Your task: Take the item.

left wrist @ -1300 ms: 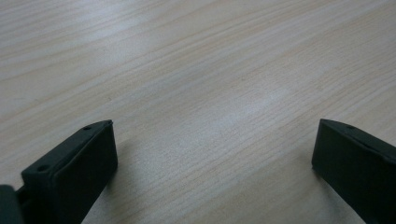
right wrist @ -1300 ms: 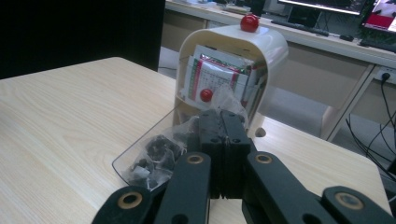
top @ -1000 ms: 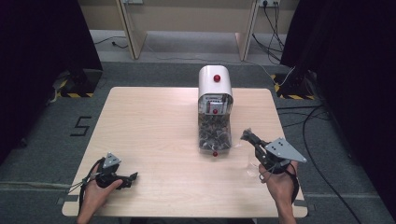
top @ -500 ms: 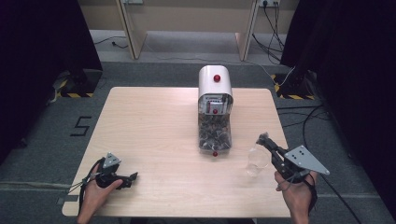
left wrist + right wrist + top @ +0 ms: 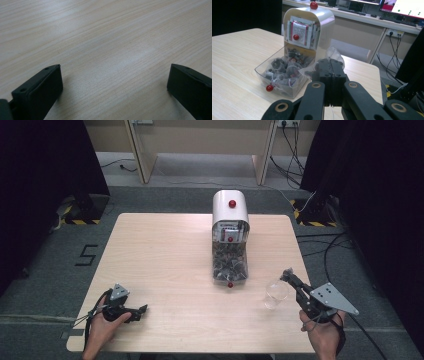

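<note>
A light wooden desk (image 5: 165, 255) is seen from above, with a person's 2 forearms entering from the bottom edge, each hand holding a black two-fingered gripper.

The right gripper (image 5: 287, 274) sits near the desk's right edge, angled up and to the left. Its fingers are pressed together on a small clear packet with a thin string (image 5: 331, 58); in the right gripper view the packet's crinkled top rises just above the fingertips. A clear plastic cup (image 5: 275, 293) stands upright on the desk just beside these fingers, on their left in the high view.

Behind the cup, at the desk's centre, stands a white dispenser (image 5: 230, 209) with a rounded top and a red knob. Its clear front drawer (image 5: 229, 265) is pulled open toward the person and holds many dark packets. Paper sachets fill the compartment above the drawer.

The left gripper (image 5: 143, 309) rests low at the desk's near left corner, well apart from everything else. Its fingers stand wide apart over bare wood, holding nothing.
</note>
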Demonstrator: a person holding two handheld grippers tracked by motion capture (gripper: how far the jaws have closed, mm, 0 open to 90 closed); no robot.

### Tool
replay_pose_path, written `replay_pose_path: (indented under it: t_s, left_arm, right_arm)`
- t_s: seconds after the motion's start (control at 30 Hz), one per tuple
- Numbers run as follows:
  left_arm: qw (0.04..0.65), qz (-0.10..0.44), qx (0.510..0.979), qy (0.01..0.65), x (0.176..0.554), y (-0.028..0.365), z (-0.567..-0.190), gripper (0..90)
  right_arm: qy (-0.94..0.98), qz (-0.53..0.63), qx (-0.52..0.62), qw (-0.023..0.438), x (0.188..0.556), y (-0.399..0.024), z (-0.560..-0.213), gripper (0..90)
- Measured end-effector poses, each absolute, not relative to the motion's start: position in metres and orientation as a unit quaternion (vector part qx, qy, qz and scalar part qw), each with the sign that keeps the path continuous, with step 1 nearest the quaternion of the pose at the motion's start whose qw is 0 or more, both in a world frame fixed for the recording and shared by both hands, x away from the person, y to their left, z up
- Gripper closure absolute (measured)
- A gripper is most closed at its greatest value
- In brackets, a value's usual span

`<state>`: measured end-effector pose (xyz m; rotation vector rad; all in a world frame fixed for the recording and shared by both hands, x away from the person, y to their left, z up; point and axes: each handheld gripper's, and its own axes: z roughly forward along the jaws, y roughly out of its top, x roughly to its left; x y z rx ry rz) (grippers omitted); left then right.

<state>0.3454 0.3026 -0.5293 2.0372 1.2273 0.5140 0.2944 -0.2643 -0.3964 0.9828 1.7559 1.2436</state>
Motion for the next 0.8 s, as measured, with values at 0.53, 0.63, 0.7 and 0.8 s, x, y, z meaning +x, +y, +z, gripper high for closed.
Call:
replay_pose_path:
  t_s: [0.53, 0.63, 0.7, 0.8]
  left_arm:
    - [0.347, 0.198, 0.785, 0.473, 0.345, 0.303, -0.529, 0.0]
    - [0.347, 0.198, 0.785, 0.473, 0.345, 0.303, -0.529, 0.0]
    - [0.347, 0.198, 0.785, 0.473, 0.345, 0.303, -0.529, 0.0]
    - [0.347, 0.198, 0.785, 0.473, 0.345, 0.303, -0.529, 0.0]
  right_arm:
    - [0.702, 0.471, 0.392, 0.363, 0.298, -0.265, -0.414, 90.0]
    - [0.707, 0.471, 0.390, 0.356, 0.302, -0.265, -0.420, 90.0]
    - [0.713, 0.465, 0.390, 0.353, 0.305, -0.264, -0.424, 90.0]
    - [0.718, 0.461, 0.393, 0.343, 0.308, -0.261, -0.430, 90.0]
